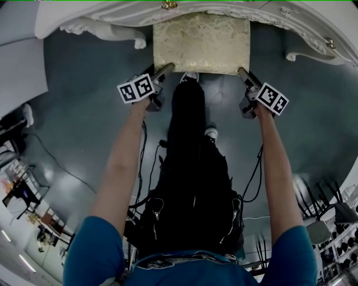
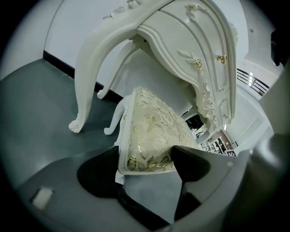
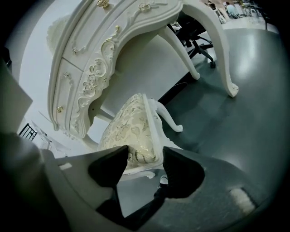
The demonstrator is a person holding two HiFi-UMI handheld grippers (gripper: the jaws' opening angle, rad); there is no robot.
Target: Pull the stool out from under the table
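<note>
The stool [image 1: 201, 44], white-framed with a cream and gold patterned cushion, stands half under the white carved table [image 1: 100, 17], its near edge toward me. My left gripper [image 1: 166, 69] is at its near left corner and my right gripper [image 1: 243, 72] at its near right corner. In the left gripper view the jaws of the left gripper [image 2: 146, 163] press on both sides of the stool [image 2: 154, 131] corner. In the right gripper view the right gripper [image 3: 142, 165] is likewise shut on the corner of the stool [image 3: 131, 127].
The table's curved legs [image 2: 81, 108] [image 3: 224, 59] flank the stool. My black-trousered legs and shoes [image 1: 211, 133] stand between the arms just behind it. Cables [image 1: 56, 162] trail on the grey floor. An office chair [image 3: 197, 38] is beyond the table. Shelves and clutter [image 1: 330, 223] line the room's edges.
</note>
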